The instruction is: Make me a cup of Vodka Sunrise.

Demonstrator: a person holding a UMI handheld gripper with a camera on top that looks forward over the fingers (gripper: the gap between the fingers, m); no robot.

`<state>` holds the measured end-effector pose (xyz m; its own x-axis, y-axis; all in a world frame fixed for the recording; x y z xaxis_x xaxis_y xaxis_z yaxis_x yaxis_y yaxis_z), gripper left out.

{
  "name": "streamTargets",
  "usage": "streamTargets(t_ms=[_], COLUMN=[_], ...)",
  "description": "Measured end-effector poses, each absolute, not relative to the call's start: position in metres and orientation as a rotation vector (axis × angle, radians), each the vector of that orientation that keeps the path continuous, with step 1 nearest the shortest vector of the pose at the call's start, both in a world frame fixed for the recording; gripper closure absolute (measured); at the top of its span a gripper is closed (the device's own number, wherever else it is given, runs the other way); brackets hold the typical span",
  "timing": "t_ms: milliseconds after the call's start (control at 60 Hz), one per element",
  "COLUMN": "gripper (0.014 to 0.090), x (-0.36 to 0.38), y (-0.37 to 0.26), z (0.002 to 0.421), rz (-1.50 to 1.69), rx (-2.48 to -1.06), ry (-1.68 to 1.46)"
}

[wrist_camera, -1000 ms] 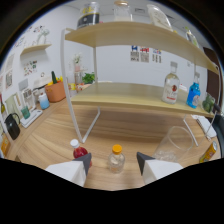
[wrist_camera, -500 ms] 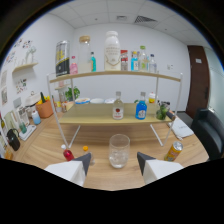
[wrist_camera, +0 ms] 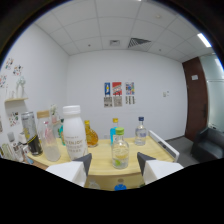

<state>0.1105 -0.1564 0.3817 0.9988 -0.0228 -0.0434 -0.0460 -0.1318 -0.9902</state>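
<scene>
The gripper [wrist_camera: 114, 169] is spread open with nothing between its two pale fingers [wrist_camera: 70, 172], whose lower parts are cut off by the dark bottom of the view. Ahead of the gap, toward 12 o'clock, a small clear bottle with a green cap [wrist_camera: 119, 148] stands on the light wooden shelf top [wrist_camera: 102, 161]; its label is too blurred to read. At about 10 o'clock from the fingers stands a tall white plastic bottle with a white cap [wrist_camera: 73, 131], and beyond it an amber glass bottle [wrist_camera: 90, 134], partly hidden. Further round at 9 o'clock are a clear glass [wrist_camera: 51, 140] and a dark can [wrist_camera: 31, 133]. Behind the green-capped bottle a blue-capped bottle [wrist_camera: 114, 130] shows only its upper part, and at 1 o'clock stands a clear bottle with a dark cap [wrist_camera: 141, 132]. Three posters [wrist_camera: 119, 94] hang on the white back wall, their print unreadable. Which bottle holds vodka cannot be told.
</scene>
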Motion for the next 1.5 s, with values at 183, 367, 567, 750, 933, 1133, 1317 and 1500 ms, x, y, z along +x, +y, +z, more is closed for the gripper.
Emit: streamTargets(t_ms=[183, 367, 567, 750, 933, 1133, 1317, 1500], gripper=[0.0325, 0.0673, 0.0684, 0.0692, 0.0695, 0.0694, 0.0694, 0.0694], x=[0.121, 0.127, 0.126, 0.118, 0.122, 0.131, 0.121, 0.121], y=[-0.112, -0.103, -0.111, -0.143, -0.193, -0.224, -0.227, -0.218], z=[0.37, 0.366, 0.374, 0.426, 0.416, 0.278, 0.179, 0.152], rz=[-0.002, -0.053, -0.032, -0.004, 0.019, 0.0, 0.028, -0.064], rx=[-1.74, -1.736, -1.729, -1.622, -1.614, -1.797, -1.908, -1.943], ry=[0.034, 0.012, 0.002, -0.036, -0.001, 0.058, 0.078, -0.02])
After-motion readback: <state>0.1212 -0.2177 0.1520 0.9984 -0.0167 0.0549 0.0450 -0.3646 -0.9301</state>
